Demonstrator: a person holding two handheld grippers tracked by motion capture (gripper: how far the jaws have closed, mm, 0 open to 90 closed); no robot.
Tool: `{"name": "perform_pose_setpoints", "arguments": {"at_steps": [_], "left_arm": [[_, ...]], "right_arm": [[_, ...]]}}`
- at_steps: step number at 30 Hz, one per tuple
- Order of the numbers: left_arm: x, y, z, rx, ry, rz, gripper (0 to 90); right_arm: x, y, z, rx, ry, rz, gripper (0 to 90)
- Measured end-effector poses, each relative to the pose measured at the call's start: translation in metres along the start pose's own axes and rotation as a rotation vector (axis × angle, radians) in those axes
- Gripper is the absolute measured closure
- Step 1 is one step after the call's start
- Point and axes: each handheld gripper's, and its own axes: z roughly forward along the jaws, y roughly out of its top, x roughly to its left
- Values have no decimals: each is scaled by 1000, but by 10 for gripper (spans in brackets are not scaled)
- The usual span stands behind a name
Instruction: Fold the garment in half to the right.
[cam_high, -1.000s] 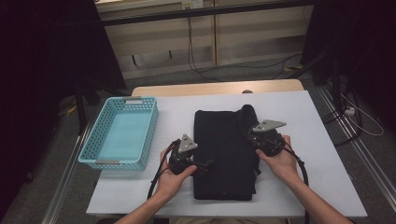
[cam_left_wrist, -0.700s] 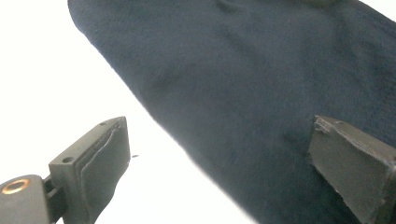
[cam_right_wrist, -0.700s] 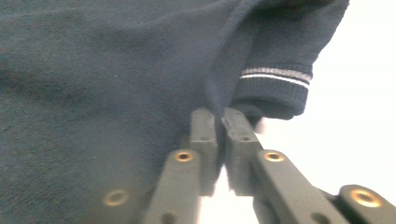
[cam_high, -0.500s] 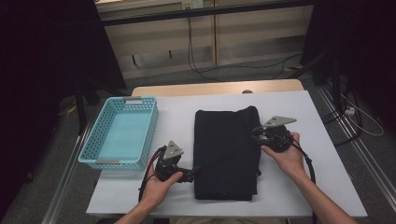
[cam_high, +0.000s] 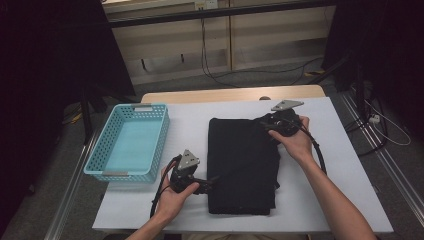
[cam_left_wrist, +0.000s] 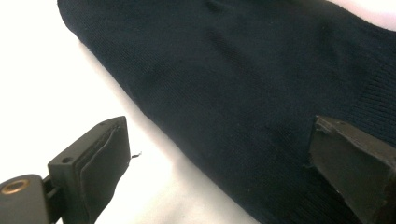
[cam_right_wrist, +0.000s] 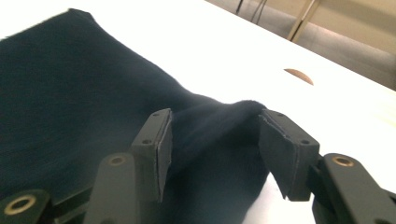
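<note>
Cloth: a dark folded garment (cam_high: 243, 167) lies flat near the middle of the white worktop (cam_high: 340, 200), long side running away from the person, its near end close to the front edge.
Far right corner of the cloth: bunched up into a small raised ridge (cam_right_wrist: 219, 122), lifted a little off the worktop.
Right gripper (cam_high: 278, 123): held over that far right corner; in the right gripper view its jaws stand apart with the raised ridge of cloth between them, the pads not pressed shut on it.
Left gripper (cam_high: 206, 185): low at the near left side of the garment, pointing across at it; in the left gripper view its jaws are wide apart, one over the bare worktop and one over the dark knit (cam_left_wrist: 243, 84), the cloth's edge running between them.
Hands: the left hand (cam_high: 173, 192) wraps its gripper from below, the right hand (cam_high: 295, 142) reaches in from the right.
Basket: a turquoise plastic basket (cam_high: 131, 142) sits on the left of the worktop, well apart from the garment.
Beyond the worktop: cables (cam_high: 220, 75) trail over the floor.
</note>
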Motion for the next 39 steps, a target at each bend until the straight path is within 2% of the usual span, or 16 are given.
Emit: {"name": "perform_pose_setpoints", "arguments": {"at_steps": [2, 4, 6, 8, 9, 10, 13, 16, 18, 22, 24, 27, 28, 32, 35, 39], "left_arm": [[0, 0, 0, 1, -3, -1, 60], [0, 0, 0, -2, -7, -3, 60], [-1, 0, 0, 5, -14, -3, 60], [0, 0, 0, 7, -38, -20, 59], [0, 0, 0, 7, -38, -20, 59], [0, 0, 0, 4, -29, -14, 59], [2, 0, 0, 9, -25, -20, 60], [3, -1, 1, 8, -18, -36, 60], [4, 0, 1, 9, -14, -32, 60], [3, 0, 1, 6, -16, -29, 60], [2, 0, 1, 3, -19, -34, 60], [2, 0, 0, 8, -6, -7, 60], [2, 0, 0, 5, 2, 7, 59], [2, 0, 0, 8, -3, 4, 56], [4, 0, -1, -8, -11, 6, 53], [7, 0, -2, -21, -7, 4, 54]], "right_arm": [[-3, 2, 7, 9, -2, 2, 463], [-8, 4, 13, 17, -14, 5, 511], [-13, 5, 17, 42, -17, 8, 628], [-19, 5, 19, 48, -22, 21, 746], [-19, 5, 19, 48, -22, 21, 746], [-27, 2, 19, 46, -12, 61, 826], [-34, -3, 21, 49, -15, 115, 846], [-40, -6, 22, 45, -29, 129, 848], [-46, -8, 23, 38, -42, 145, 848], [-50, -16, 27, 65, -51, 152, 827], [-50, -19, 29, 74, -53, 151, 779], [-50, -21, 27, 63, -52, 164, 695], [-51, -22, 26, 61, -47, 171, 671], [-50, -19, 15, 25, -37, 177, 611], [-46, -19, 5, -1, -20, 170, 581], [-41, -26, -6, -20, 12, 172, 519]]}}
